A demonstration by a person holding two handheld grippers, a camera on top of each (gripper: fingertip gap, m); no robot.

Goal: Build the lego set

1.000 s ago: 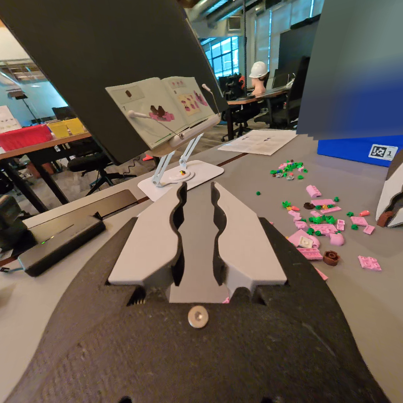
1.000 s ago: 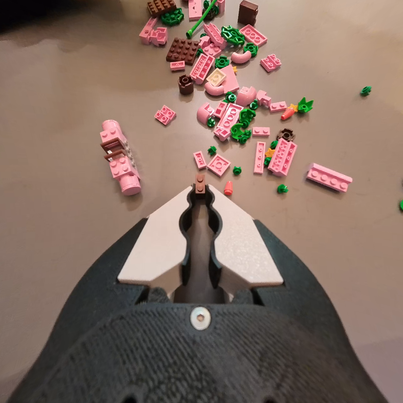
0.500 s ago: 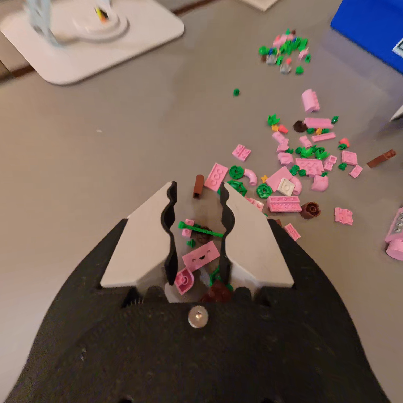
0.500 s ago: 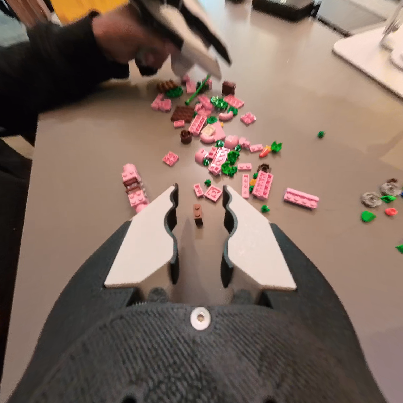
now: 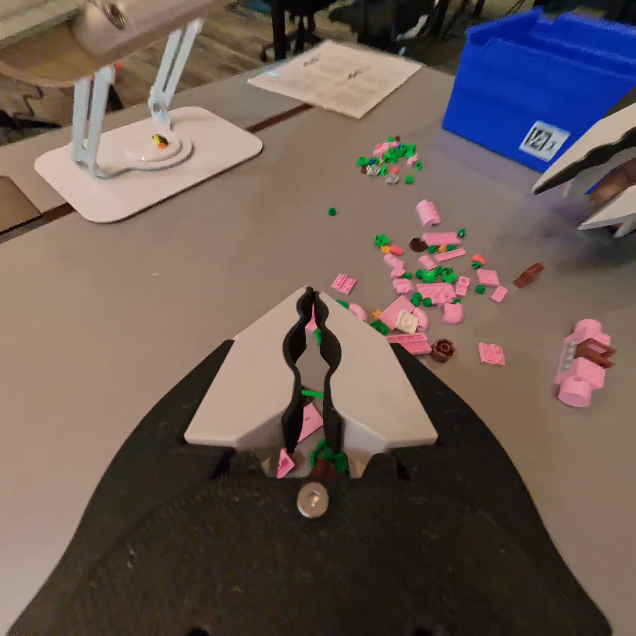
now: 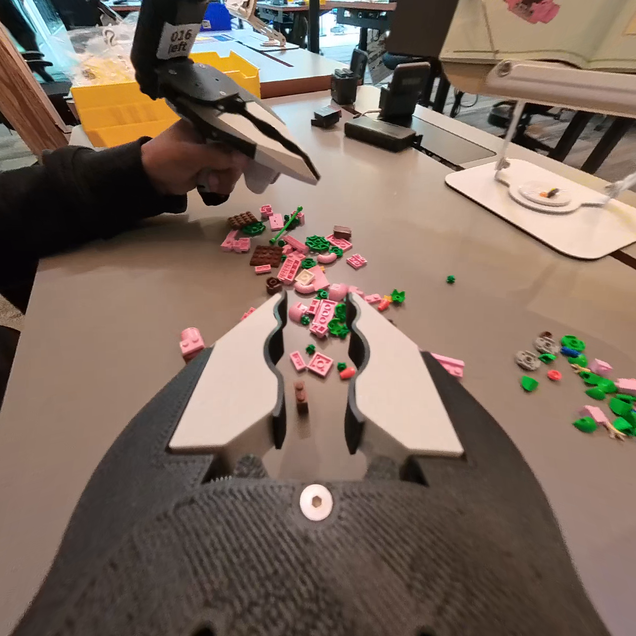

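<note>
Right wrist view shows the right hand-held gripper (image 6: 316,304) spread wide above a small brown brick (image 6: 300,395) lying on the grey worktop (image 6: 103,309) near scattered lego pieces (image 6: 303,261), while the left hand-held gripper (image 5: 311,292), bearing a white label, is pinched closed, seemingly empty.

A white sticker with dark writing sits on the black handle of the left gripper (image 6: 315,175) — and a white square coded tag is stuck to the blue plastic bin (image 5: 537,86) — while the white printed paper sheet (image 5: 335,77) is too blurred to read.
</note>
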